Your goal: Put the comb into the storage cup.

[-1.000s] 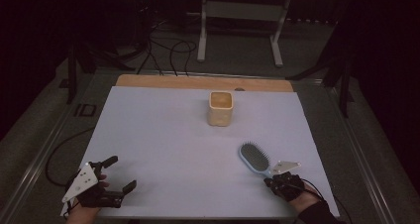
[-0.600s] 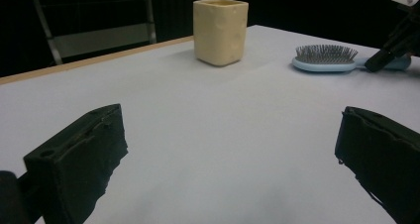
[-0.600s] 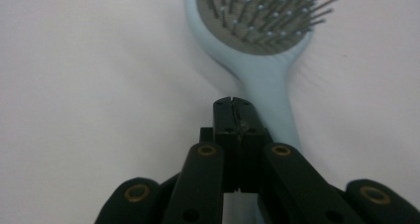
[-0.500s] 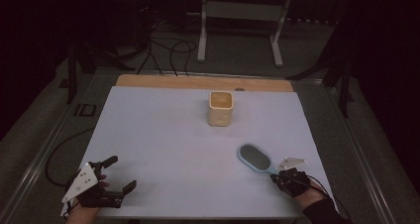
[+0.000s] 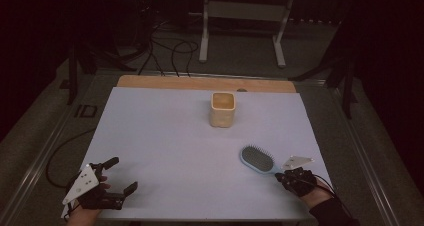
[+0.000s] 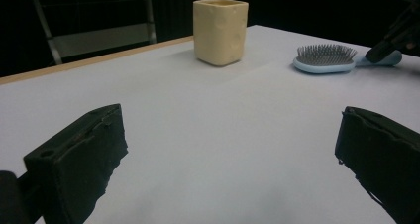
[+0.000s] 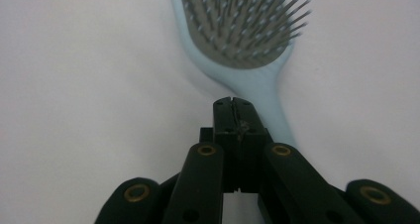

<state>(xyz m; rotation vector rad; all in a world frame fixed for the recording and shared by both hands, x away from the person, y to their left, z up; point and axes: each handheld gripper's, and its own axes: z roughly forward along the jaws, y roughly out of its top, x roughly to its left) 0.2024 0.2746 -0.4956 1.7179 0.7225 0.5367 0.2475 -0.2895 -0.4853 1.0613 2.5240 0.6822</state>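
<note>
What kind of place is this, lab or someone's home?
Most likely a lab or recording bench, not a home: a table under a plain white sheet, loose cables and a metal stand on the dark floor behind, and handheld grippers working a hairbrush near a yellow cup.

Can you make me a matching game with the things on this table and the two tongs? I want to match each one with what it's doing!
Things:
1. pale yellow square cup
2. light blue plastic hairbrush
3. left tongs
4. right tongs

States:
A. jaws pressed together, over the brush handle
B. jaws wide apart with nothing between them
C. lying bristles up on the white table
D. standing upright near the far edge

Pairs: 1-D, 2-C, 3-B, 4-A
</note>
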